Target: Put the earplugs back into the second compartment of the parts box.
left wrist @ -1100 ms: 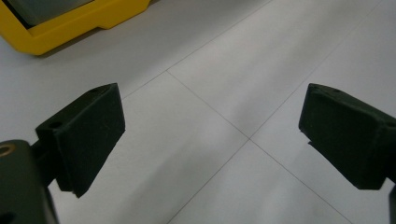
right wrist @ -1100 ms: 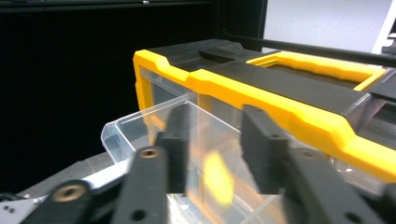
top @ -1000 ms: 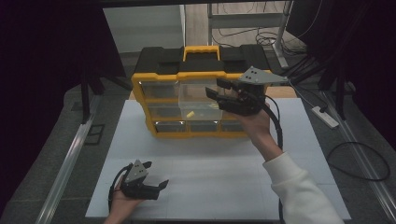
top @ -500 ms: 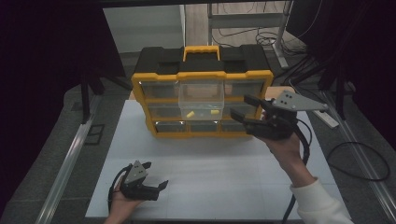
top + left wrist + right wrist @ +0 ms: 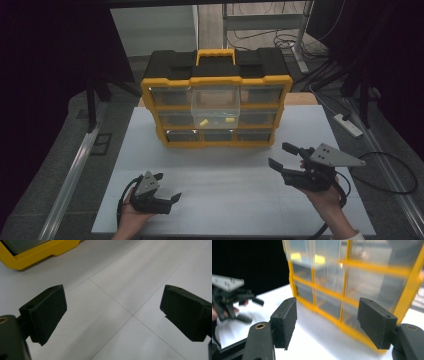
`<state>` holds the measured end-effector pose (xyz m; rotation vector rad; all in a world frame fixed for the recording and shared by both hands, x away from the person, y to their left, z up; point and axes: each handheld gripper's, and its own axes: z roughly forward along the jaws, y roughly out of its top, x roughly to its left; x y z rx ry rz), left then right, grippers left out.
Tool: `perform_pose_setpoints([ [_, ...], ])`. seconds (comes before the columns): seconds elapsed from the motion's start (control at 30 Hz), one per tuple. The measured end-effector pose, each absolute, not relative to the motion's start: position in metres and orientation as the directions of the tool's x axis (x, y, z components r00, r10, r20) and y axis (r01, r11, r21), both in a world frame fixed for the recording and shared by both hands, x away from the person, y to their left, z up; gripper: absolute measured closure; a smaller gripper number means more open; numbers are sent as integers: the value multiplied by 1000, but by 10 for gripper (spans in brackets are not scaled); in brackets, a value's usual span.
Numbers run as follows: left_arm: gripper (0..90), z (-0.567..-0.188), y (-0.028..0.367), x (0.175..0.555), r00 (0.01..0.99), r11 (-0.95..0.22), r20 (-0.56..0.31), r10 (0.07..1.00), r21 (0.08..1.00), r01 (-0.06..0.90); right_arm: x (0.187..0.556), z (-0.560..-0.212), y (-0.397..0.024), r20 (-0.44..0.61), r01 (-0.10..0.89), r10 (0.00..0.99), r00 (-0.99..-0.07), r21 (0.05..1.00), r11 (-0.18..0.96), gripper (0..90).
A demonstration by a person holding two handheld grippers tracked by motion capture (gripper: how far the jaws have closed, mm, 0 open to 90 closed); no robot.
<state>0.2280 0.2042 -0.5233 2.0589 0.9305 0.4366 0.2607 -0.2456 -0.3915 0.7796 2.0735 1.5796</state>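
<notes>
Tongs both spread, nothing pinched: right tongs (image 5: 284,155) held above the bench (image 5: 225,170) near the organiser's (image 5: 216,107) front right corner, left tongs (image 5: 166,189) resting low at the front. Middle drawer (image 5: 215,107) sticks out w/ yellow bits inside; probably the target. Approach square, grip its front lip. Nothing in the way; cables (image 5: 390,165) trail off to the right.

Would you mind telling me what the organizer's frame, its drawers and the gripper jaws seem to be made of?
The organizer frame looks like moulded plastic, glossy yellow with a matte black top. Its pulled-out drawer seems clear, slightly frosted plastic: small yellow pieces show through it. The right gripper jaws look like matte black plastic or hard rubber, with moulded holes; which one is uncertain.
</notes>
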Motion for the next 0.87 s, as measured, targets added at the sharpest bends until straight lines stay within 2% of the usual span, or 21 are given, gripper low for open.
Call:
perform_pose_setpoints([
  [0.4,72,-524,204,228,664,-396,-18,747,791,467,257,-468,-288,46,292,724,-688,932,217,315],
  [0.57,71,-524,204,229,666,-397,-21,746,788,470,261,-481,-293,62,322,733,-677,921,220,313],
  [0.87,70,-526,205,230,660,-392,-26,751,786,478,262,-483,-294,64,327,734,-676,919,221,306],
])
